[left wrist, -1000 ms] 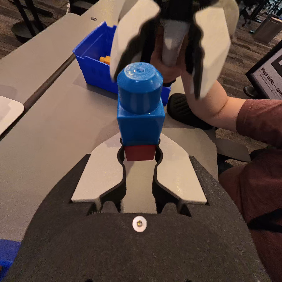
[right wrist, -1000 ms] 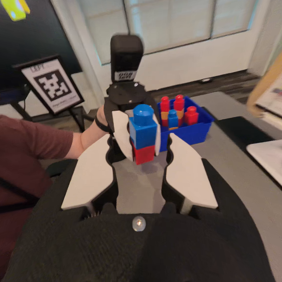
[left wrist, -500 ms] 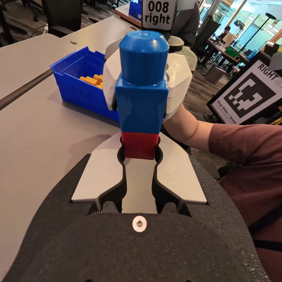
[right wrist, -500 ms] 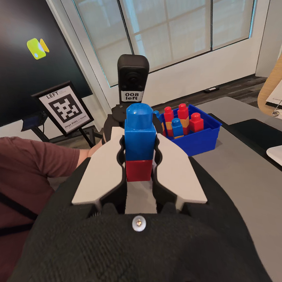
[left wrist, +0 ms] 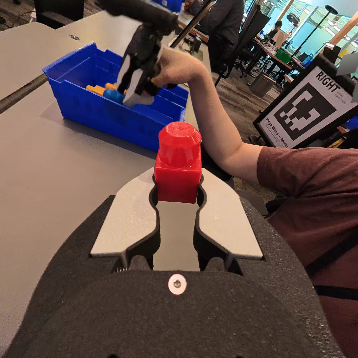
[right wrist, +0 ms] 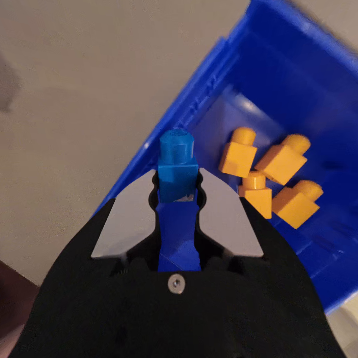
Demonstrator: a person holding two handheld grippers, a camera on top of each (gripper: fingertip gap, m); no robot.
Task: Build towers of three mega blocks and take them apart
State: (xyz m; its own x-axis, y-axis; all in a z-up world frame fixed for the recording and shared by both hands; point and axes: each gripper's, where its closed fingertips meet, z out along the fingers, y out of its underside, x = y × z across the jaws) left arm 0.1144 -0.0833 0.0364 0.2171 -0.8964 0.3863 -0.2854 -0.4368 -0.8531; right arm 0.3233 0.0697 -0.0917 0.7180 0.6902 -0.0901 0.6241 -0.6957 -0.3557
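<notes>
Holding 1 blue block stud-forward, my right hand-held gripper hangs over the blue bin, beside 4 yellow blocks lying on its floor. I judge release comes next. My left hand-held gripper clamps 1 red block over the grey table, nearer me, in a busy office.

One red block, between left gripper's fingers, above grey worktop. One blue block, in right gripper's fingers over blue bin's near wall. Four yellow blocks loose on bin floor, clustered mid-bin; perhaps more beyond frame, view blurred. One blue bin at worktop's far edge. Two grippers: left gripper, right gripper. One framed sign.
</notes>
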